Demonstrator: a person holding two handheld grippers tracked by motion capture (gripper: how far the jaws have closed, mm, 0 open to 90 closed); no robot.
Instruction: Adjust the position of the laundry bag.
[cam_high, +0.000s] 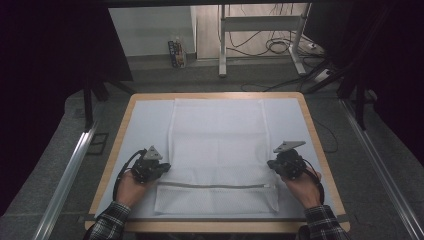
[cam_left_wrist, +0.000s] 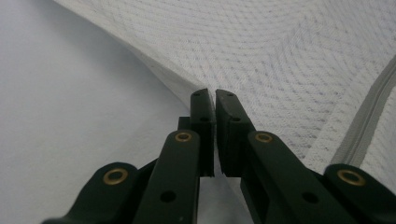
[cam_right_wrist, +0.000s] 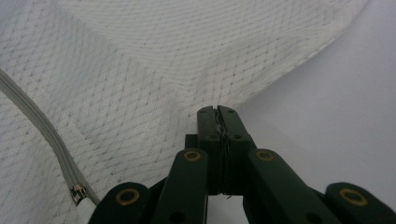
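Observation:
A white mesh laundry bag (cam_high: 217, 135) lies flat in the middle of the table, with its grey zipper (cam_high: 215, 186) running across near the front edge. My left gripper (cam_high: 167, 166) is at the bag's left side edge. In the left gripper view its jaws (cam_left_wrist: 215, 95) are shut on that mesh hem (cam_left_wrist: 187, 84), which rises slightly off the surface. At the right side edge my right gripper (cam_high: 270, 164) is shut on the mesh, which is pinched between its pads (cam_right_wrist: 217, 111). The zipper's pull end (cam_right_wrist: 78, 193) lies at the lower left of the right gripper view.
A pale cloth (cam_high: 145, 125) covers the wooden table (cam_high: 310, 120) under the bag. Beyond the far edge stand a metal desk frame (cam_high: 222, 50), floor cables (cam_high: 275, 47) and a small carton (cam_high: 176, 52). Aluminium rails (cam_high: 70, 165) run along both sides.

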